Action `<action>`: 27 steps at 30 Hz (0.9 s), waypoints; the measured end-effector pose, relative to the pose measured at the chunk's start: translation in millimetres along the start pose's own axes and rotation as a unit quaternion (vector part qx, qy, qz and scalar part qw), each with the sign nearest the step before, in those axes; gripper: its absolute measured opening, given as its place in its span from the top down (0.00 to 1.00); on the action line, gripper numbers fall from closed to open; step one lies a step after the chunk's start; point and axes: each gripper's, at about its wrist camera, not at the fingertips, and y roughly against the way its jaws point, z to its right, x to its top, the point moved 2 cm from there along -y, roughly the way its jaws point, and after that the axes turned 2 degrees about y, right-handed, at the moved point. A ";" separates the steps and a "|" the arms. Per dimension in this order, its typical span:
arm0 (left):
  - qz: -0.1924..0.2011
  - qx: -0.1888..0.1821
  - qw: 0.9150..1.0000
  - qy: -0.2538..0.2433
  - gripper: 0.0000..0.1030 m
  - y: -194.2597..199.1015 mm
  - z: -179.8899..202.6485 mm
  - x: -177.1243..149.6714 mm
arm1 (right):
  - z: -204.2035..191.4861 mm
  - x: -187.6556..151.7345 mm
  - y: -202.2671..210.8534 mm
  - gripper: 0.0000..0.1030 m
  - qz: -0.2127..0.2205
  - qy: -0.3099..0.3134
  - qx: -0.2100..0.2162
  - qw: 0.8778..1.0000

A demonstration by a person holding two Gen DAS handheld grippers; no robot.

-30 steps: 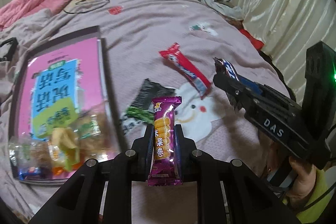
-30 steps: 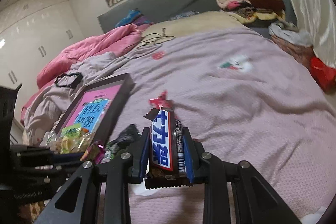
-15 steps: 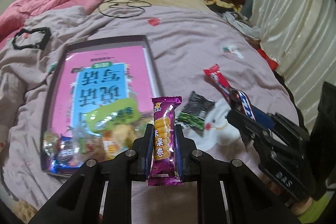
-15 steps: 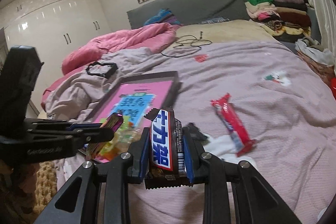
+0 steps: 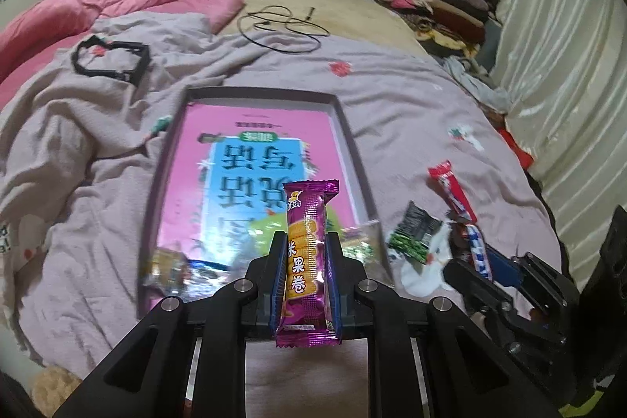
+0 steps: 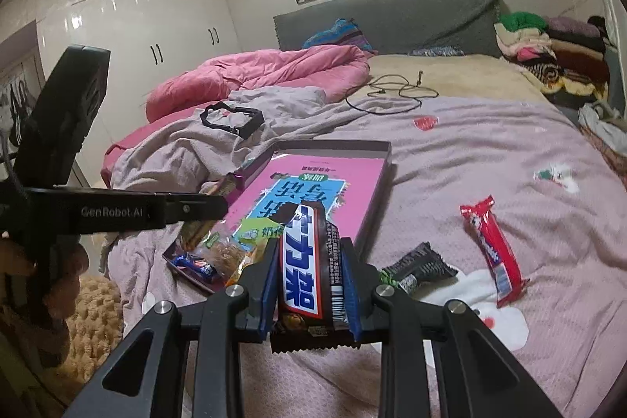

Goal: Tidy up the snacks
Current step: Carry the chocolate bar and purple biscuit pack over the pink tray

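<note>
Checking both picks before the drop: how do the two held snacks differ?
The purple rice roll, in the left gripper, is slim with yellow print; the brown chocolate bar, in the right gripper, is wider, with a white-and-blue label. Both stand clamped upright, unopened.

Blurred snack packets [image 5: 184, 267] in tray [image 5: 348, 128]

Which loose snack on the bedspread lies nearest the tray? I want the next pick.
The dark green-and-black packet, lying just off the tray's right edge. The red stick packet lies farther right, beyond it.
</note>
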 end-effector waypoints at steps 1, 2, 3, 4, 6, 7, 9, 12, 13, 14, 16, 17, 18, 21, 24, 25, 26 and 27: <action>0.003 0.004 1.000 0.005 0.82 1.2 -6.6 1.3 | -1.1 1.2 -1.0 0.72 -0.001 0.000 -0.002 1.000; 0.005 0.008 1.000 0.008 0.82 1.9 -10.7 2.1 | -2.0 2.1 -1.9 0.72 -0.001 -0.002 -0.001 1.000; 0.007 0.013 1.000 0.012 0.82 2.3 -17.4 3.3 | -2.4 2.6 -3.5 0.72 -0.003 -0.005 -0.001 1.000; 0.008 0.017 1.000 0.016 0.82 2.4 -22.6 4.2 | -2.9 2.9 -5.9 0.72 -0.006 -0.008 -0.001 1.000; 0.010 0.026 0.999 0.026 0.82 1.5 -36.0 5.6 | -4.2 2.3 -9.3 0.72 -0.010 -0.011 -0.001 1.000; 0.010 0.029 0.999 0.028 0.82 0.8 -39.6 5.7 | -5.0 2.4 -11.8 0.72 -0.013 -0.012 0.000 1.000; 0.010 0.038 0.999 0.034 0.82 -1.9 -49.7 5.1 | -7.7 2.4 -17.6 0.72 -0.018 -0.011 -0.003 1.000; 0.008 0.046 0.998 0.040 0.82 -7.5 -60.5 3.7 | -10.9 1.0 -25.7 0.72 -0.027 -0.016 -0.002 0.999; 0.008 0.048 0.998 0.041 0.82 -8.2 -62.0 3.3 | -12.1 -0.2 -28.3 0.72 -0.030 -0.017 0.000 0.999; 0.008 0.051 0.998 0.041 0.82 -10.1 -63.8 3.0 | -13.9 -1.3 -31.7 0.72 -0.034 -0.015 -0.002 0.999; 0.006 0.052 0.998 0.041 0.82 -13.7 -66.5 2.1 | -16.4 -4.2 -36.4 0.72 -0.040 -0.009 -0.004 0.999; 0.005 0.052 0.998 0.041 0.82 -16.4 -67.7 1.3 | -17.9 -6.4 -38.8 0.72 -0.043 -0.006 -0.004 0.999; 0.003 0.051 0.998 0.041 0.82 -18.2 -68.1 0.6 | -19.3 -8.3 -41.1 0.72 -0.046 -0.003 -0.005 0.999; -0.002 0.048 0.998 0.037 0.82 -25.5 -67.3 -2.2 | -21.2 -13.3 -48.2 0.72 -0.054 0.005 -0.008 0.999; -0.007 0.047 0.998 0.033 0.82 -32.0 -66.0 -4.6 | -22.6 -17.5 -55.7 0.72 -0.060 0.014 -0.010 0.998; -0.010 0.047 0.998 0.032 0.82 -34.8 -65.5 -5.7 | -23.5 -18.5 -58.2 0.72 -0.062 0.019 -0.012 0.998; -0.011 0.047 0.998 0.031 0.82 -36.0 -65.3 -6.6 | -24.8 -19.7 -61.5 0.72 -0.063 0.026 -0.015 0.998; -0.014 0.047 0.998 0.031 0.82 -38.5 -65.1 -7.6 | -25.9 -20.3 -64.0 0.72 -0.064 0.031 -0.016 0.997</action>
